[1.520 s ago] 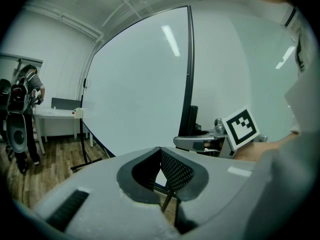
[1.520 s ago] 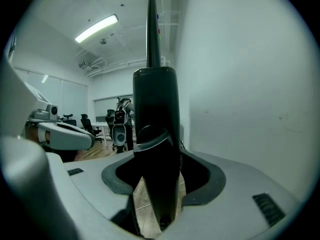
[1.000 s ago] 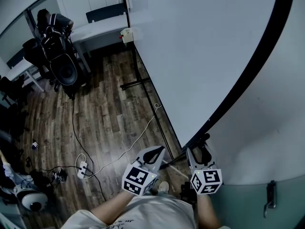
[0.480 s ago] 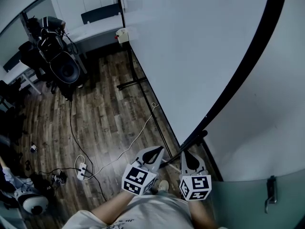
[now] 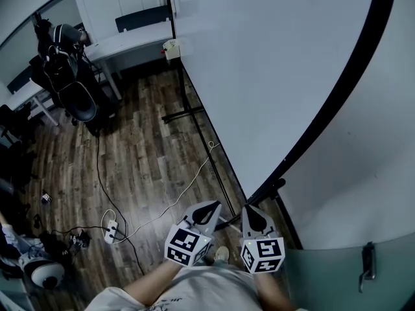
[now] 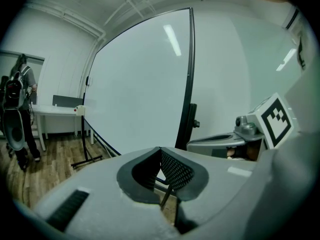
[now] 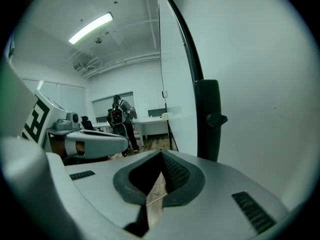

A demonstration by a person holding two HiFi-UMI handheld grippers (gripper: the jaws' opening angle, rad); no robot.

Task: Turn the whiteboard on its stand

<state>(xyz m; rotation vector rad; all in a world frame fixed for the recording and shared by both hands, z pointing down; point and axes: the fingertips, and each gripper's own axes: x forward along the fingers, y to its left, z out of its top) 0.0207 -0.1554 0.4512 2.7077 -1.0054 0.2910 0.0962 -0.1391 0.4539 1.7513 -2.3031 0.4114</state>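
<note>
The large white black-framed whiteboard [image 5: 272, 76] fills the upper right; its black edge slants down to just above your right gripper [image 5: 249, 210], the nearer one. Its jaws, and those of your left gripper [image 5: 209, 207], are pressed together, empty.

One whiteboard [image 5: 272, 63], two tools [image 5: 218, 204] [image 5: 247, 208], one person [image 5: 59, 43], one power strip [image 5: 111, 229]

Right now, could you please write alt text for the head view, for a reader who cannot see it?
A large black-framed whiteboard fills the upper right. Below it, the left gripper and right gripper, both shut and empty, point toward its lower corner; cables cross the wooden floor at left.
</note>
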